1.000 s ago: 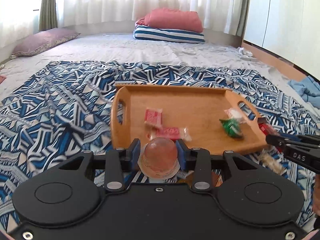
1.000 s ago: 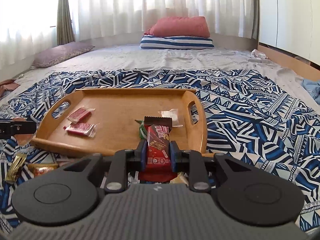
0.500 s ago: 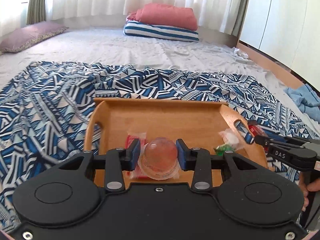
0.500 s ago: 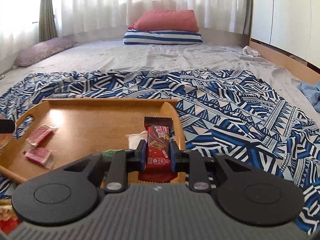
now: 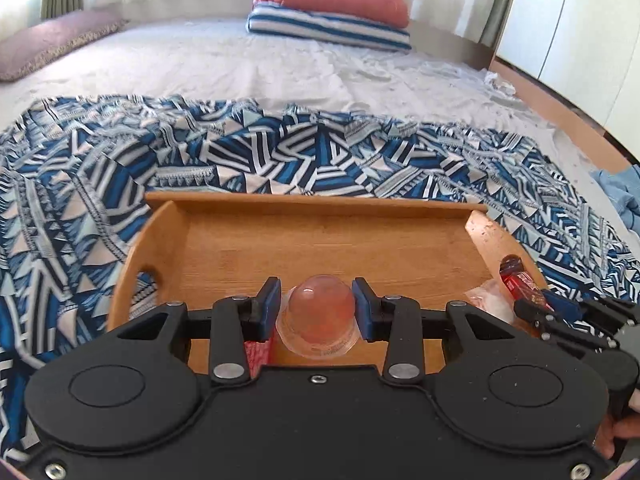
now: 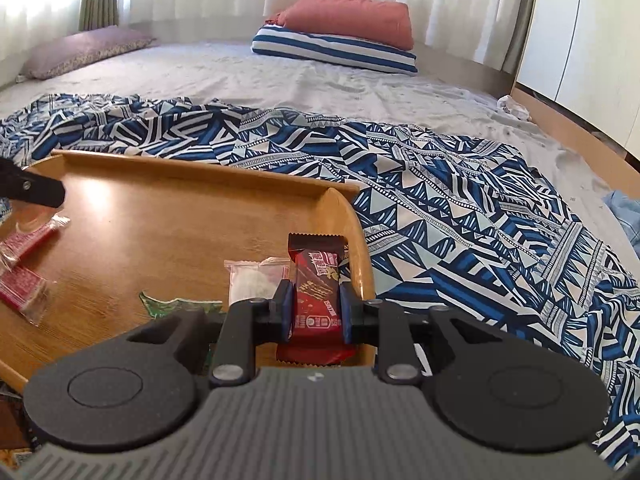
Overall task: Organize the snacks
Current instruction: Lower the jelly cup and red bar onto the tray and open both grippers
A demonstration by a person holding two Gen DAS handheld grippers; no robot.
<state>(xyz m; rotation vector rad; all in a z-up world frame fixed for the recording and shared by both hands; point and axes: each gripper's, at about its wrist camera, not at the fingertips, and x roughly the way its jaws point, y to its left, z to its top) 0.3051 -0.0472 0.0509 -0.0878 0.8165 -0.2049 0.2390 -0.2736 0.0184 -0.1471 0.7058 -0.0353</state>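
My left gripper (image 5: 317, 312) is shut on a clear pink jelly cup (image 5: 318, 320), held over the near part of the wooden tray (image 5: 320, 236). My right gripper (image 6: 315, 312) is shut on a red chocolate bar wrapper (image 6: 316, 284), held over the tray's right end (image 6: 352, 216). On the tray lie two red packets (image 6: 24, 264), a white packet (image 6: 252, 280) and a green wrapper (image 6: 172, 306). The right gripper with its bar also shows in the left wrist view (image 5: 532, 292). The left gripper's tip shows at the left of the right wrist view (image 6: 32, 188).
The tray sits on a blue-and-white patterned blanket (image 6: 460, 216) spread over a pale mattress. Pillows (image 5: 332, 12) lie at the far end. White cabinet doors (image 5: 580, 40) stand to the right. A blue cloth (image 5: 620, 196) lies at the right edge.
Both grippers have moved forward, over the tray, each still holding its snack. The tray now fills more of both views.
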